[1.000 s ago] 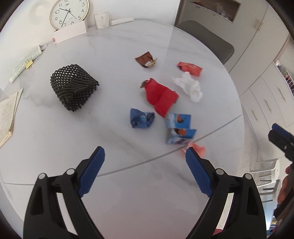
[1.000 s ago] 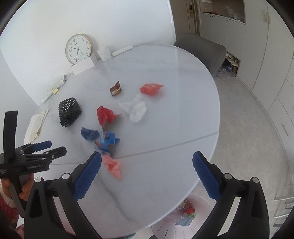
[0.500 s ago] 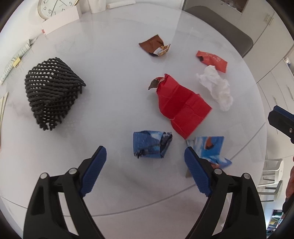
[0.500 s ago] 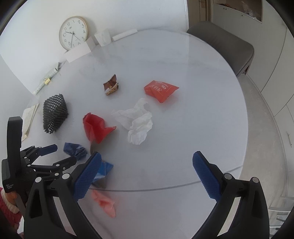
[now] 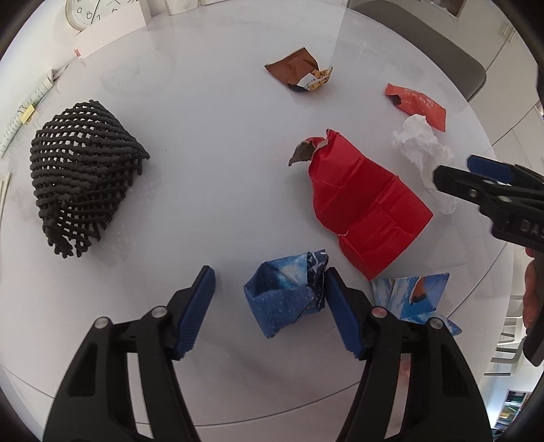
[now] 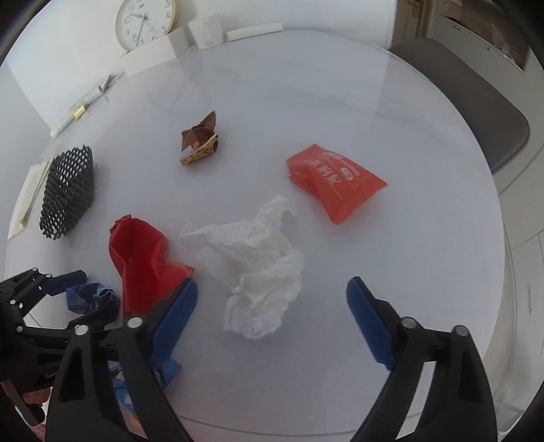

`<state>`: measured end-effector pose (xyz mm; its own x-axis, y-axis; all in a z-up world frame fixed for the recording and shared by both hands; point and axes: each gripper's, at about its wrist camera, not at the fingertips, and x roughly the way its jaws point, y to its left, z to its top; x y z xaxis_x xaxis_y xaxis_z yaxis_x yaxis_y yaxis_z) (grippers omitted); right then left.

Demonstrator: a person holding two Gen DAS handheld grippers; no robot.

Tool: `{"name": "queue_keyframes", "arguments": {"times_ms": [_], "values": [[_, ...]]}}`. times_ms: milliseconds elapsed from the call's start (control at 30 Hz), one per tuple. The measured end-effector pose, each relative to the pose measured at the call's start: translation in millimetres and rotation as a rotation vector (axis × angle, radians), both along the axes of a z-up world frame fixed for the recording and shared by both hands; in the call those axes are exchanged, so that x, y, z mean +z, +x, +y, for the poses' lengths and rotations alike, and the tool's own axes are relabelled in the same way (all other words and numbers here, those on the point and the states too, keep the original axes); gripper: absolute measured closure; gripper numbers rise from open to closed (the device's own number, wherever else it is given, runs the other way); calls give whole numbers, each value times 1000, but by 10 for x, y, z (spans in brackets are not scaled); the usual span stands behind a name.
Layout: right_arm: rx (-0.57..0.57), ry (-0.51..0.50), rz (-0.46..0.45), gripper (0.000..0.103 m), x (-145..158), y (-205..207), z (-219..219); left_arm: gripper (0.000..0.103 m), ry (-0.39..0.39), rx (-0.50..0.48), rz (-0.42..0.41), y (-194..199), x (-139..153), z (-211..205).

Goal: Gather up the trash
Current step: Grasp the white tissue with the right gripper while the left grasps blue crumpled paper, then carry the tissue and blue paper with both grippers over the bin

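Trash lies on a round white table (image 5: 204,102). My left gripper (image 5: 268,282) is open around a crumpled dark blue wrapper (image 5: 289,299), whose right side touches the right finger. Beyond it lie a red wrapper (image 5: 360,204), a brown wrapper (image 5: 295,69), an orange packet (image 5: 418,103) and a blue-and-white wrapper (image 5: 414,295). My right gripper (image 6: 272,295) is open, low over the table, with a crumpled white tissue (image 6: 258,255) between and just beyond its fingers. The orange packet (image 6: 333,180) lies past the tissue.
A black mesh basket (image 5: 81,183) lies on its side at the table's left. A clock (image 6: 146,20), a white card and papers stand at the far edge. A grey chair (image 6: 476,102) is behind the table on the right.
Both grippers have moved forward and down to the table. The left one now straddles the blue wrapper and has narrowed. The right one has come up to the white tissue.
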<state>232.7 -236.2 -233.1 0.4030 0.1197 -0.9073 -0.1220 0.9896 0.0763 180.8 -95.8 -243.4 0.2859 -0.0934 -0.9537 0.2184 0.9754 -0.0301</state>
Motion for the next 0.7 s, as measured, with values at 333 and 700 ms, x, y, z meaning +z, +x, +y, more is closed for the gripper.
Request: {"name": "queue_keyframes", "arguments": {"times_ms": [333,700], "values": [[48,13,34,75,-80,62,36,69,-27,1,-4,-5,58,13],[-15,90,-30,75,302,-270,-208,69,-67,8,-59,-217,403,166]]}}
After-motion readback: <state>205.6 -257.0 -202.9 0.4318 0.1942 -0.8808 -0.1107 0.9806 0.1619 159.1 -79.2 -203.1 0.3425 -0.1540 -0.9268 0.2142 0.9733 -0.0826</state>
